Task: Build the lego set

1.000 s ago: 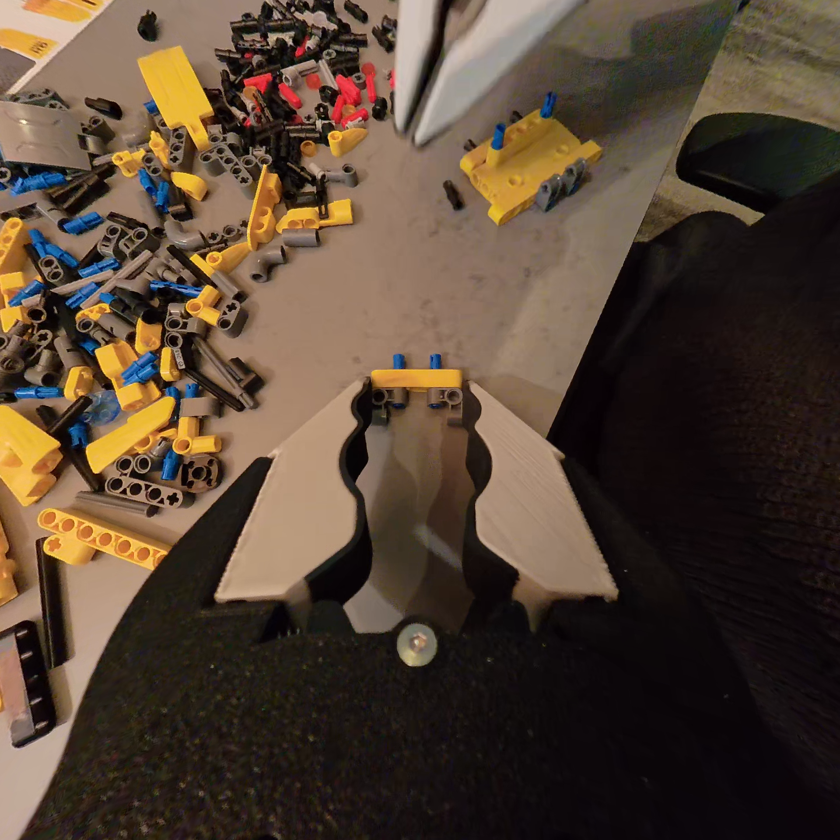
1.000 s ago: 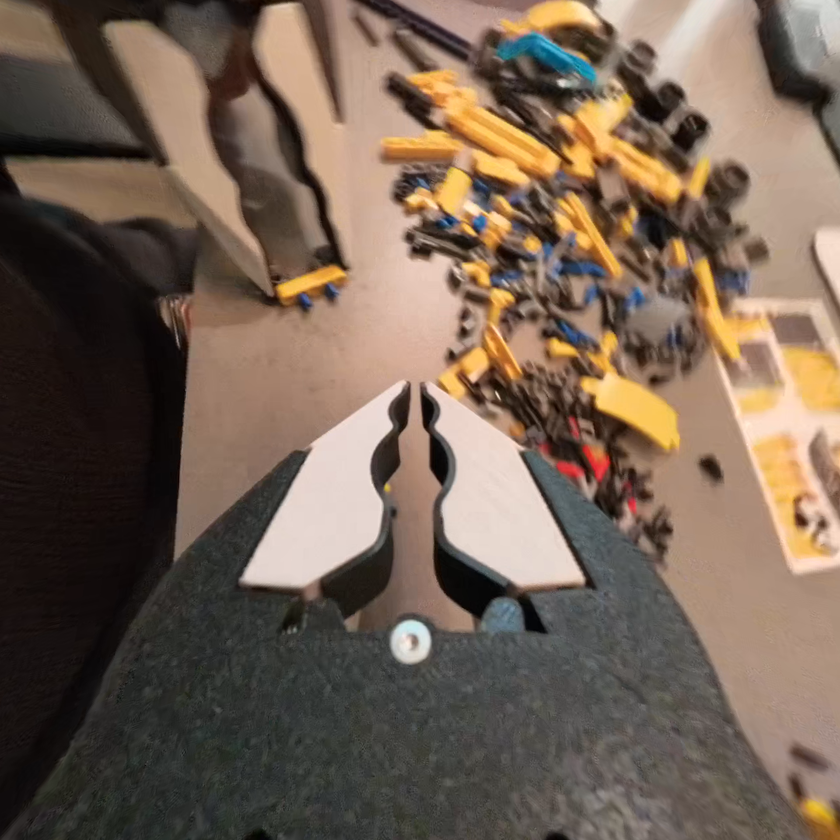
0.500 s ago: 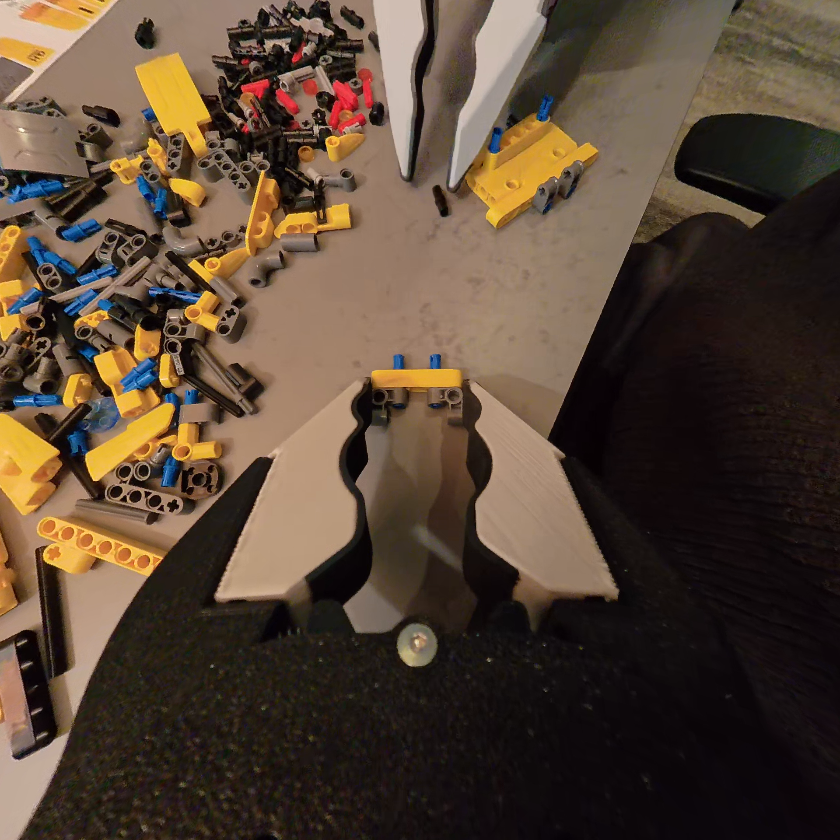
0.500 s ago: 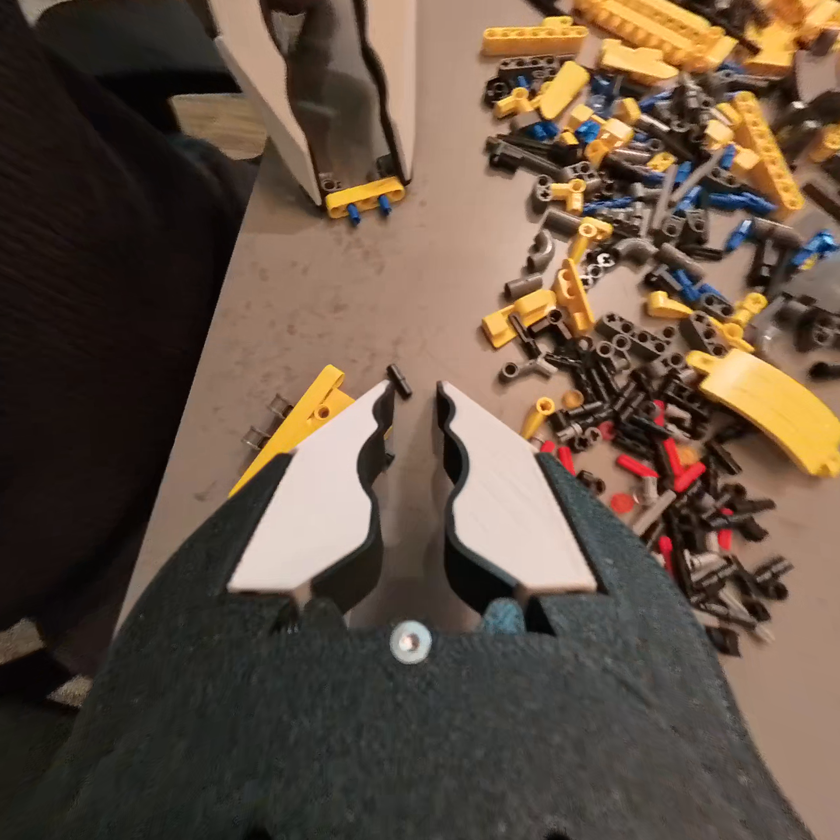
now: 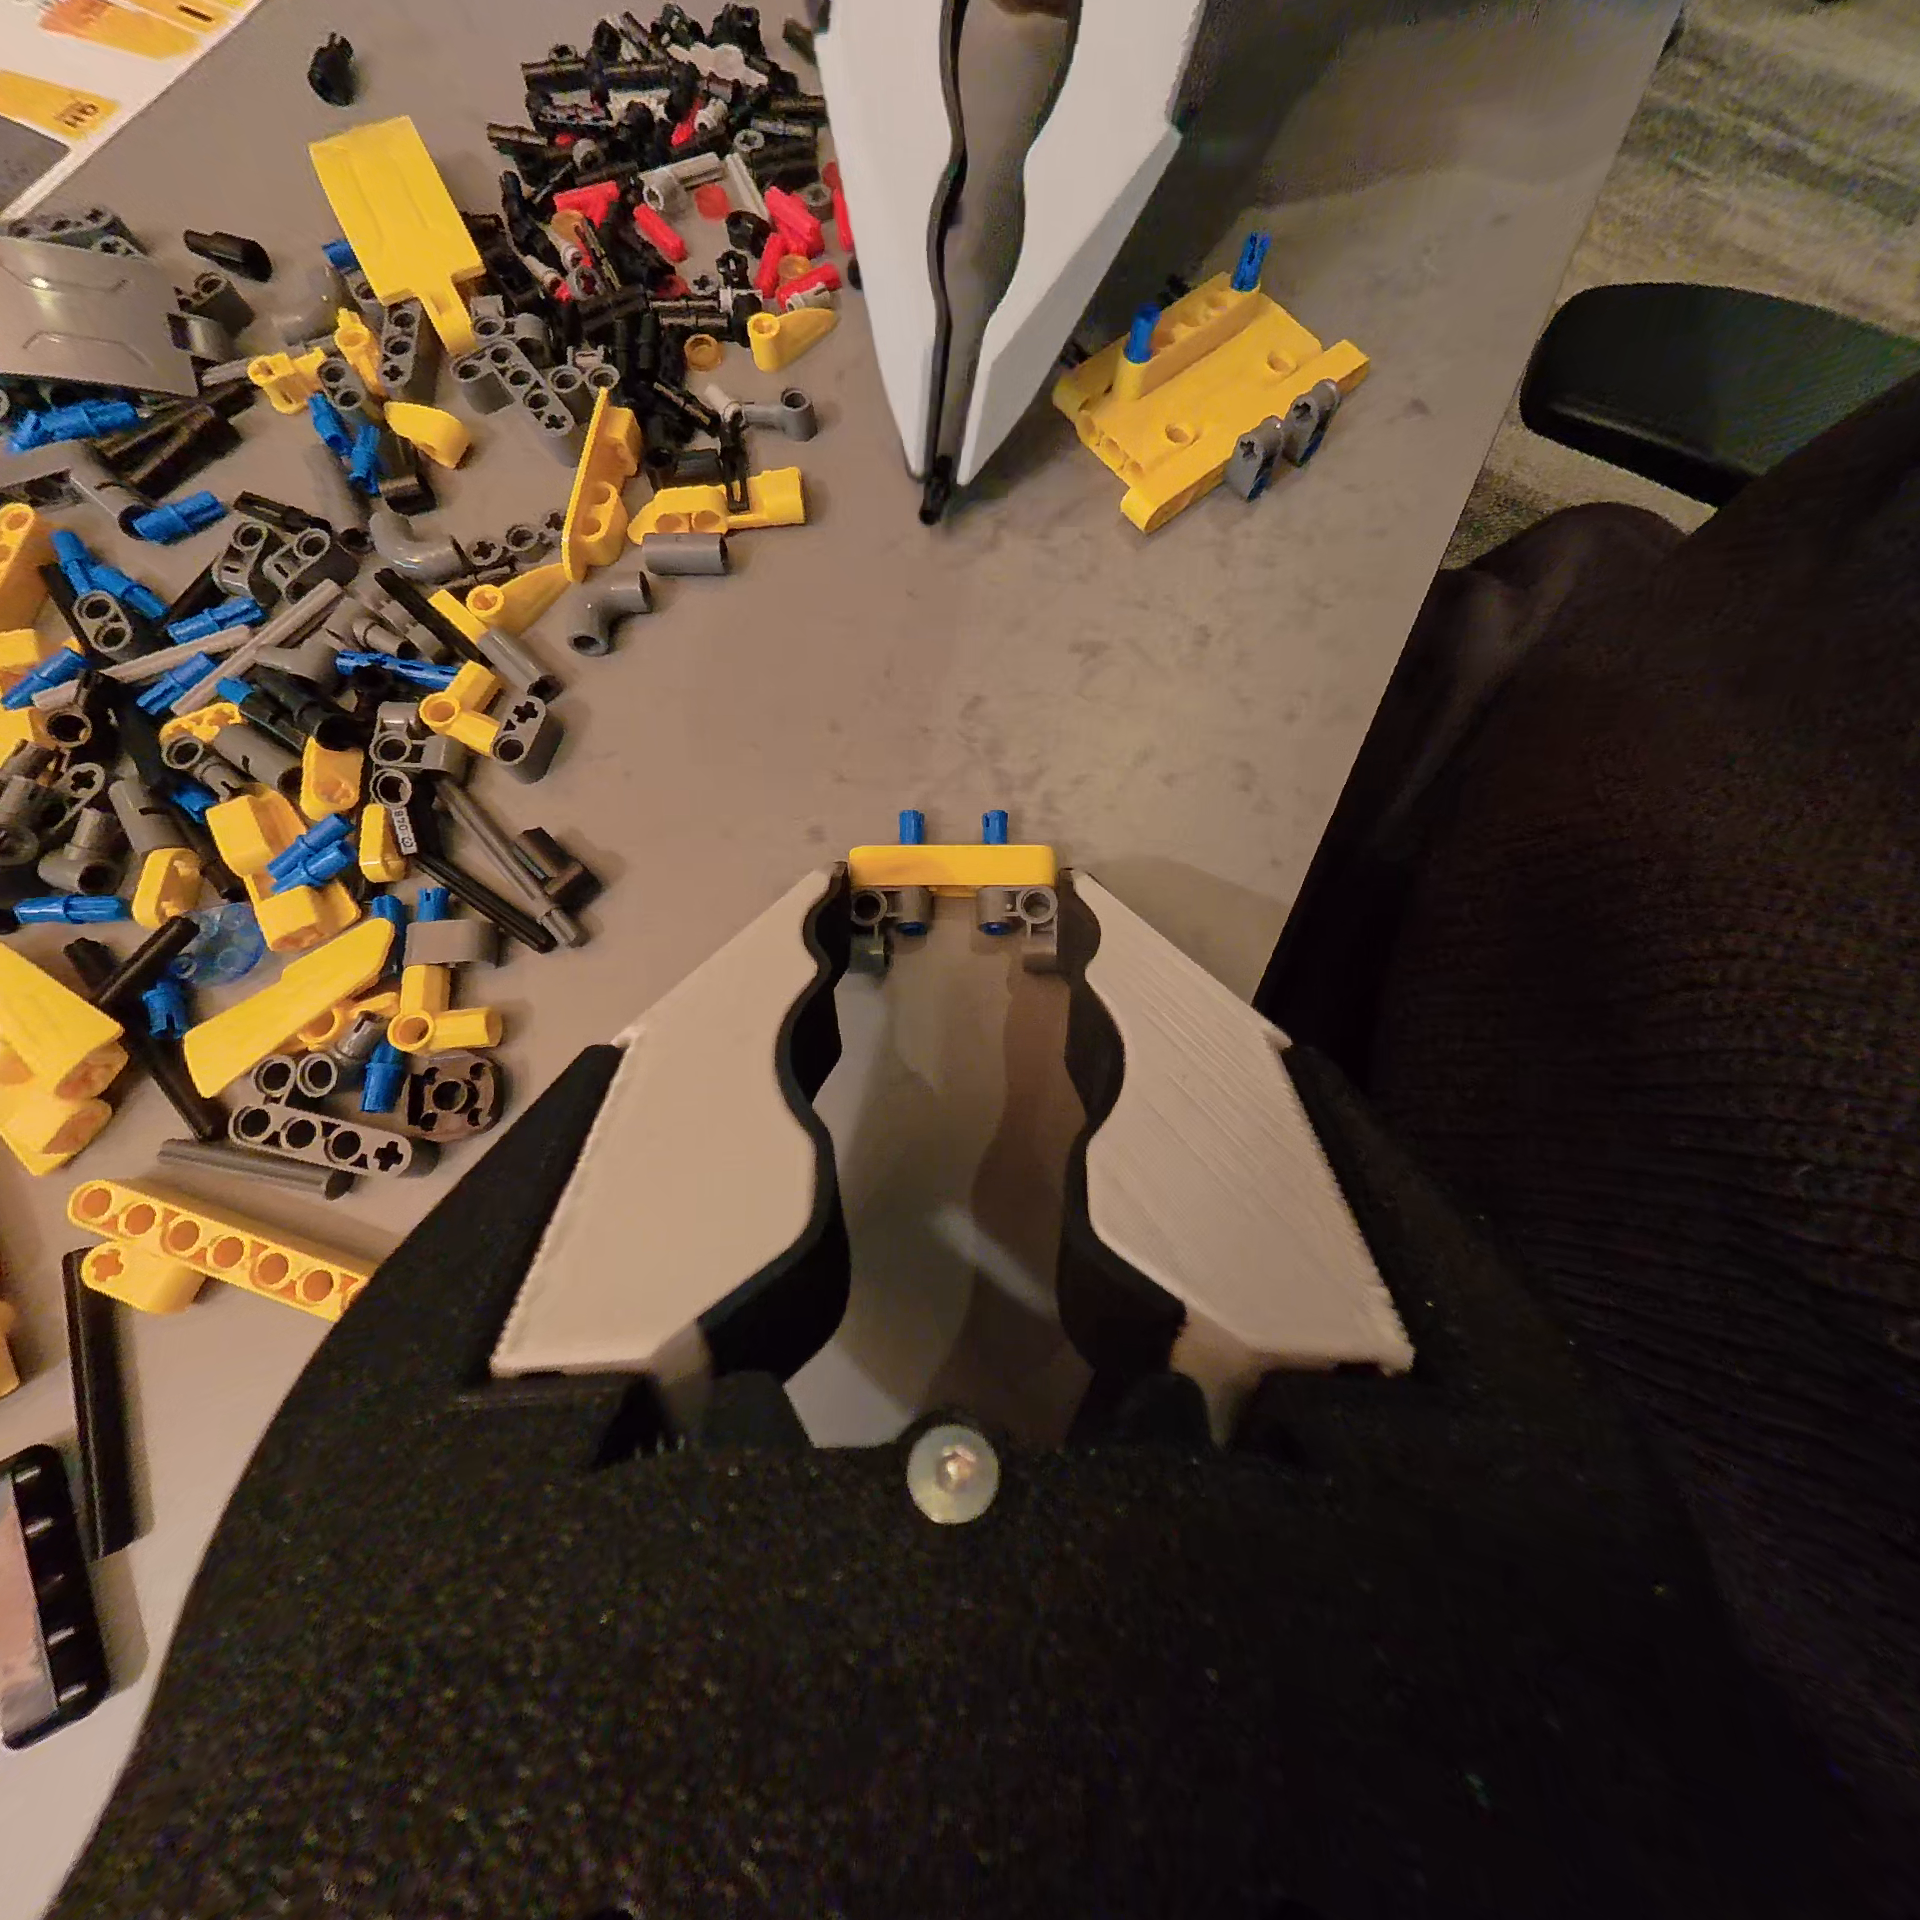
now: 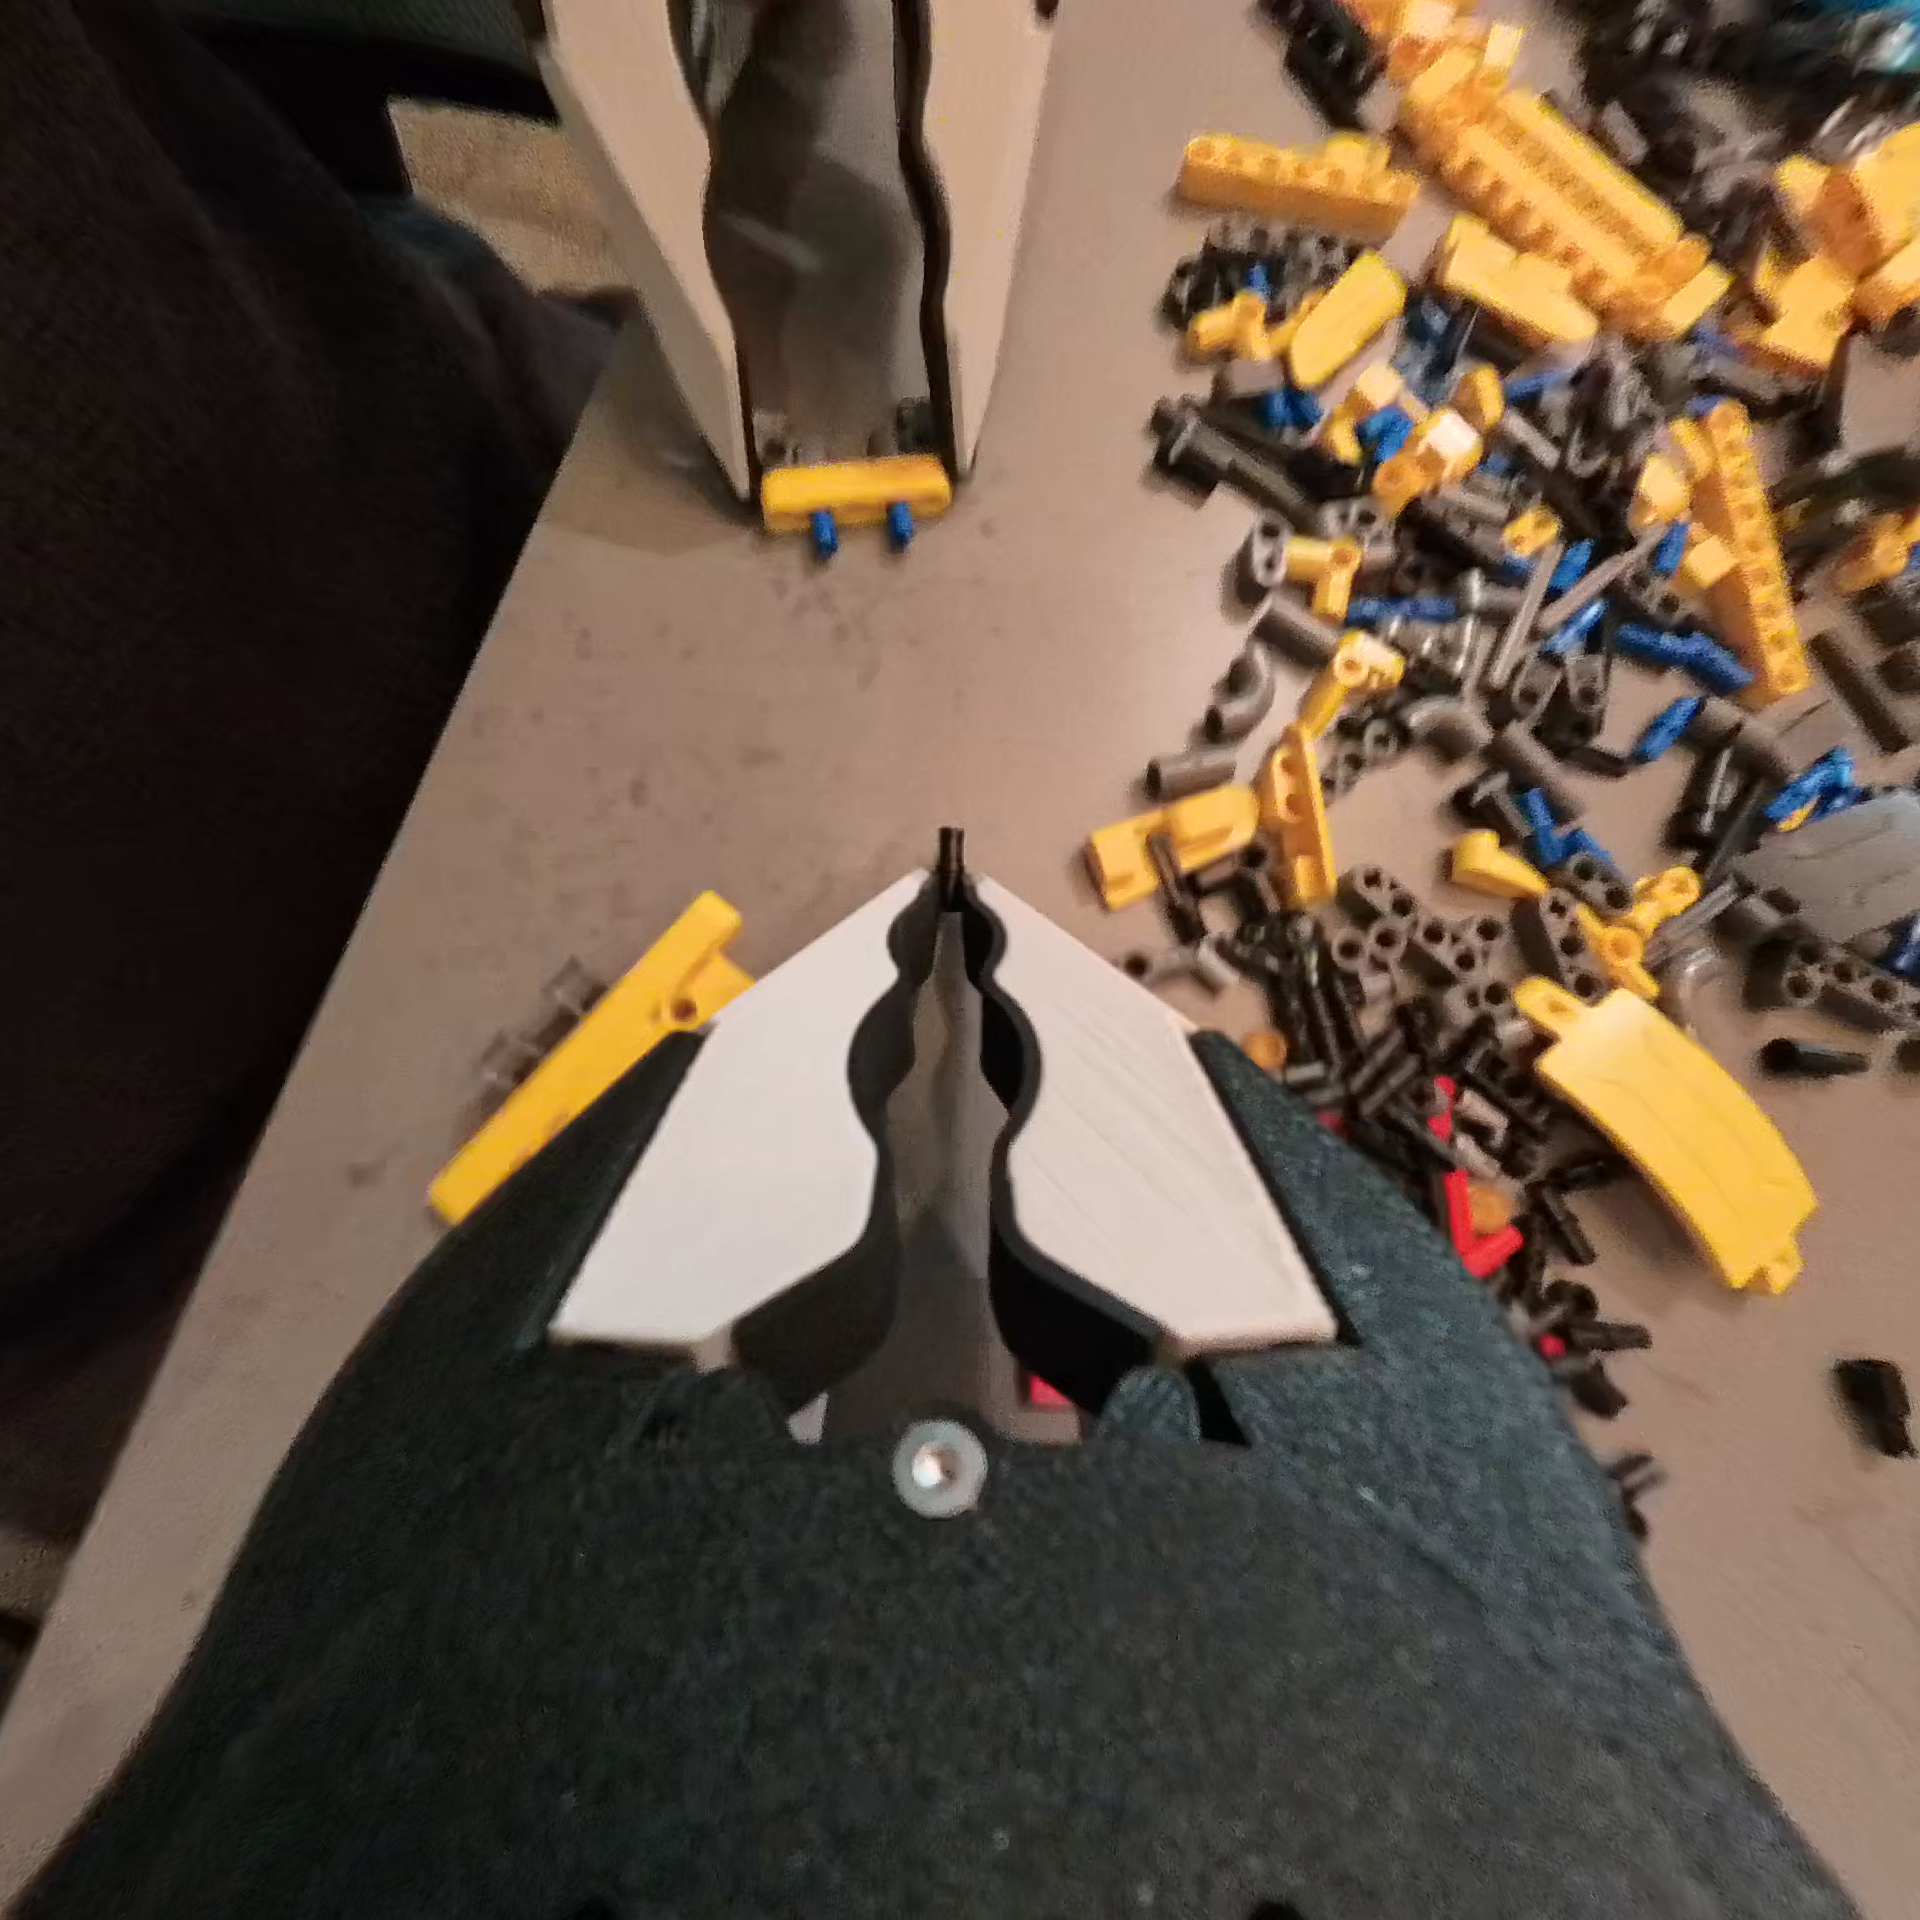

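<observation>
The right gripper (image 6: 951, 883), open half a second ago, now pinches the small black pin (image 6: 950, 854) at frame centre.

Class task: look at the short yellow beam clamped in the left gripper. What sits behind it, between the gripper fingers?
Behind the short yellow beam, held by the left gripper, two grey connectors with blue pin ends show. Two blue pins stick out in front. How the connectors join the beam is covered.

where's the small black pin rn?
The black pin is pinched at the tips of the right hand-held gripper, low over the grey table, just right of the yellow assembly.
</observation>
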`<state>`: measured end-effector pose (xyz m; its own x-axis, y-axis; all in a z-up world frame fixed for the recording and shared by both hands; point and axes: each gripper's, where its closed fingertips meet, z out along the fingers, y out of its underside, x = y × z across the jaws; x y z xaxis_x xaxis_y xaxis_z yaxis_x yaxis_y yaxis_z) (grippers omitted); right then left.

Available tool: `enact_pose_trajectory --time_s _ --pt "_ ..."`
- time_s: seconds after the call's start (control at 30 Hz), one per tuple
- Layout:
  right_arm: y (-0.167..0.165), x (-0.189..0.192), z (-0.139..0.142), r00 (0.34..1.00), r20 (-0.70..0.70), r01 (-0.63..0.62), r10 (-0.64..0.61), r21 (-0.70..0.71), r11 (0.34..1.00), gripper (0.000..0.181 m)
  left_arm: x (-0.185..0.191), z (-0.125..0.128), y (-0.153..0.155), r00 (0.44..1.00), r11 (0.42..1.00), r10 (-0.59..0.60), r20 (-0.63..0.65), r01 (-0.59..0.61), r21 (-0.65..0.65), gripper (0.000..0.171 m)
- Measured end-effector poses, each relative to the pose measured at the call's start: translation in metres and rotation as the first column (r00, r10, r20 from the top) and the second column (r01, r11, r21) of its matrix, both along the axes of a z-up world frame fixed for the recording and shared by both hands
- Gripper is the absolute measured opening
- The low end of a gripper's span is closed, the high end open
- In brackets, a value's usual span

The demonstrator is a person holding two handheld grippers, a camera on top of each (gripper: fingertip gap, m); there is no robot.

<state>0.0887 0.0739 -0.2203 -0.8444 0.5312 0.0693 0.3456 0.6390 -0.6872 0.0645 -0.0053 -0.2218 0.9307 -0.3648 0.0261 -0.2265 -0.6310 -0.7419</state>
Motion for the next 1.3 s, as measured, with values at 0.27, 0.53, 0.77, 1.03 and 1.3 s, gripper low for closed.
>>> enact_pose_trajectory --time_s 0.27,0.53,0.77,1.03,1.3 --pt "-0.066 -0.004 0.002 0.998 0.022 -0.052 0.052 0.005 0.999 0.003 0.0 0.0 0.0 1.0 1.0 0.001 -0.01 -0.001 0.004 0.039" --pt "-0.076 -0.01 -0.003 0.997 0.055 -0.052 0.052 -0.001 0.999 0.003 0.0 0.0 0.001 1.0 1.0 0.003 -0.021 -0.003 0.01 0.039" --pt "-0.077 -0.008 -0.003 0.989 0.13 -0.062 0.067 -0.041 0.997 0.003 0.0 0.0 0.001 0.999 1.0 0.007 -0.036 -0.007 0.017 0.039" --pt "-0.077 -0.009 -0.002 0.921 0.388 0.036 0.029 -0.159 0.987 0.002 0.0 -0.001 0.002 0.999 1.0 0.012 -0.044 -0.011 0.018 0.039" --pt "-0.078 -0.009 -0.004 0.98 0.116 -0.174 0.164 0.083 0.981 0.001 0.0 -0.001 0.002 0.999 1.0 0.015 -0.04 -0.015 0.018 0.039"
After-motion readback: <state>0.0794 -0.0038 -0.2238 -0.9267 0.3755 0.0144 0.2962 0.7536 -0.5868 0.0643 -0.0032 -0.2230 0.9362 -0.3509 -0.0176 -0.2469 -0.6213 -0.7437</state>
